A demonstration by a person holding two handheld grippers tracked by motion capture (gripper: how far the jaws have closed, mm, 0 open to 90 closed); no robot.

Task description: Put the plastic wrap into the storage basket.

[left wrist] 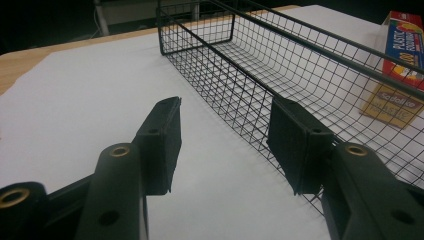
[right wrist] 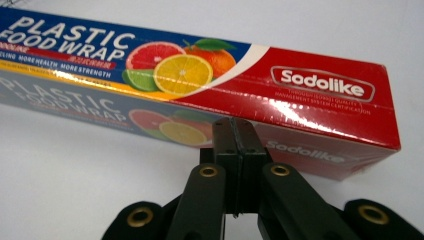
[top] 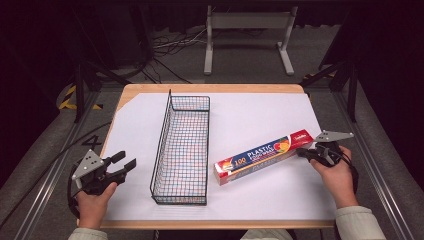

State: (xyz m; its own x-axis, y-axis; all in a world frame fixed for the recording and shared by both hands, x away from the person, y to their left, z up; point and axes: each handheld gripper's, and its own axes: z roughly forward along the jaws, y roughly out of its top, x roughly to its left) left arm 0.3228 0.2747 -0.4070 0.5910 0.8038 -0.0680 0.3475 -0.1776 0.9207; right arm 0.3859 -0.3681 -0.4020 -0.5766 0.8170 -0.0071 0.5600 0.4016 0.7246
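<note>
Wooden desk (top: pixel 210 88) covered by a white sheet (top: pixel 250 115). Resting on the sheet: long black wire basket (top: pixel 182 150) left of centre, boxed plastic food wrap (top: pixel 262 157) lying apparently flat, angled, right.

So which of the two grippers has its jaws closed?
The right gripper, at the red end of the wrap box; its jaws are pressed together, empty. The left gripper, beside the basket, is open.
</note>
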